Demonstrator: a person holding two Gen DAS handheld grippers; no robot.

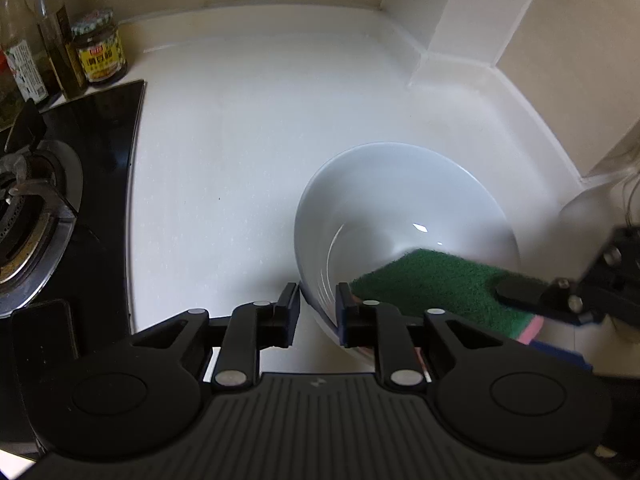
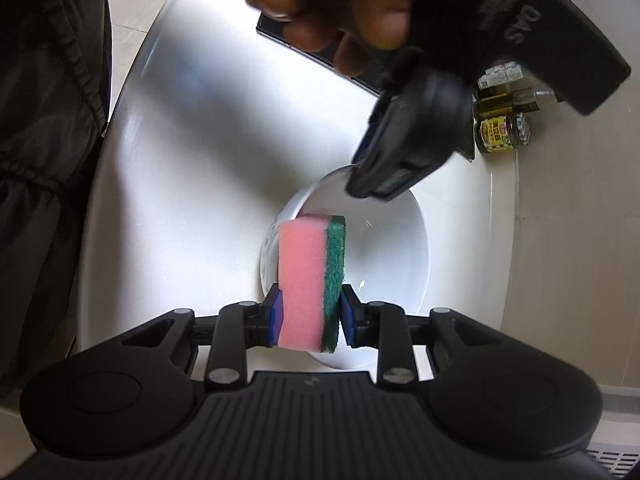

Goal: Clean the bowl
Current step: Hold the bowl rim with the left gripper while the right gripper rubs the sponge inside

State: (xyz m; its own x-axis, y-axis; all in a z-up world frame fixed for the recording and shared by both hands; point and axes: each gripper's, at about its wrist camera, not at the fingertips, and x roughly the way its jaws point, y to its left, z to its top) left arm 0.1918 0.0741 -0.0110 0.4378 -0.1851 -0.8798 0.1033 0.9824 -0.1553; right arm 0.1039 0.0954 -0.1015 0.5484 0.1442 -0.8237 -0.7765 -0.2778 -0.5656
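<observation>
A white bowl [image 1: 396, 200] stands tilted on the white counter. My left gripper [image 1: 318, 312] is shut on the bowl's near rim, one finger inside and one outside. My right gripper [image 2: 307, 320] is shut on a pink and green sponge [image 2: 310, 276] and holds it inside the bowl [image 2: 392, 252]. In the left wrist view the sponge [image 1: 432, 284] shows its green side, with the right gripper's finger [image 1: 520, 292] on it. In the right wrist view the left gripper [image 2: 380, 188] grips the bowl's far rim.
A black gas hob [image 1: 60, 208] with a burner lies at the left. Bottles and a yellow-labelled jar [image 1: 100, 52] stand at the back left; the jar also shows in the right wrist view [image 2: 502, 132]. Walls and a boxed corner [image 1: 472, 28] bound the counter [image 1: 248, 128] behind and right.
</observation>
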